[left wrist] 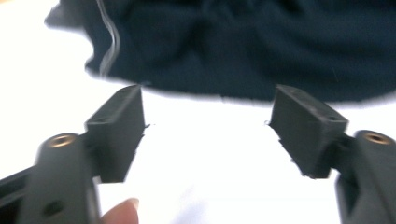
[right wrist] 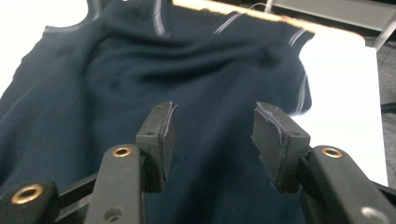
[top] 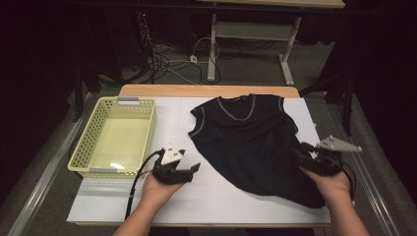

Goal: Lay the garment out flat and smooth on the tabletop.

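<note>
Basically black shirt (top: 248,142) lies spread on the surface (top: 167,115), left gripper (top: 189,169) and right gripper (top: 306,152) both open and empty, apparently nothing folded, basket (top: 81,147) unused.

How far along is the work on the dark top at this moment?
Done: the dark top lies spread on the white table, neckline toward the far edge, with no fold in it yet. In hand: nothing is gripped. The left tool is open over bare table just short of the fabric edge; the right tool is open above the cloth. Left: gripping and probably folding; the yellow basket holds nothing yet.
</note>
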Tool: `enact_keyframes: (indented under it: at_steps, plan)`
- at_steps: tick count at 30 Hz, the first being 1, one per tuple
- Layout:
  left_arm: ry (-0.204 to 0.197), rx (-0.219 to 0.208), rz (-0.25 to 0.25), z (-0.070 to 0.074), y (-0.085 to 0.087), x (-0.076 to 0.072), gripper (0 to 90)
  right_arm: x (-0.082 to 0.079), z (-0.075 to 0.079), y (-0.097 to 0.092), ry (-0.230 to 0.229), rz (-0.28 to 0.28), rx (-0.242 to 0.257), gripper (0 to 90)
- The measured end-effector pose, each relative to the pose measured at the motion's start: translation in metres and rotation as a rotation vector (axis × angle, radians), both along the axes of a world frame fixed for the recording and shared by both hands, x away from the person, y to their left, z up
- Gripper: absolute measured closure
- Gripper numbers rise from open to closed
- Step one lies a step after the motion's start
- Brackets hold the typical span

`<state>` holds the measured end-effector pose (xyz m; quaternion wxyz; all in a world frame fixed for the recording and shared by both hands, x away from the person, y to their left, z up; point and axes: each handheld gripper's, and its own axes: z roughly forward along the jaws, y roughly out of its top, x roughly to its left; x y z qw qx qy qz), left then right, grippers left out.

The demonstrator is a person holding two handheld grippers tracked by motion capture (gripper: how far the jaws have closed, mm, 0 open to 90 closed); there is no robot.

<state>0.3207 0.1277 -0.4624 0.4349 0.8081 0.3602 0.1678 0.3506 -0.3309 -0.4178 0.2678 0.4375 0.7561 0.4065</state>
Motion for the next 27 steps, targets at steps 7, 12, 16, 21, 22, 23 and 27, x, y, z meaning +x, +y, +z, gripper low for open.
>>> enact_keyframes:
  at_steps: [7,12,16,21,22,23,27]
  plan:
    - [-0.030,-0.041,-0.012,-0.011,0.018,-0.046,9.6,-0.075,-0.023,0.004,-0.025,0.042,0.046,56.3]
    - [-0.011,-0.093,-0.043,-0.014,0.018,-0.044,0.0,-0.097,-0.042,0.022,0.001,0.102,0.018,62.1]
    - [-0.013,-0.112,-0.003,-0.021,0.027,-0.036,0.0,-0.100,-0.048,0.036,0.024,0.175,0.002,68.6]
    - [-0.004,-0.132,0.007,-0.027,0.030,-0.033,0.0,-0.094,-0.058,0.045,0.059,0.181,-0.040,68.8]
    - [-0.015,-0.125,0.002,-0.027,0.029,-0.034,0.0,-0.093,-0.060,0.045,0.066,0.172,-0.043,68.9]
    - [-0.027,-0.118,-0.006,-0.027,0.029,-0.035,0.0,-0.091,-0.062,0.045,0.074,0.167,-0.040,69.2]
    - [-0.051,-0.110,-0.004,-0.028,0.028,-0.038,0.0,-0.093,-0.063,0.043,0.045,0.139,-0.068,66.1]
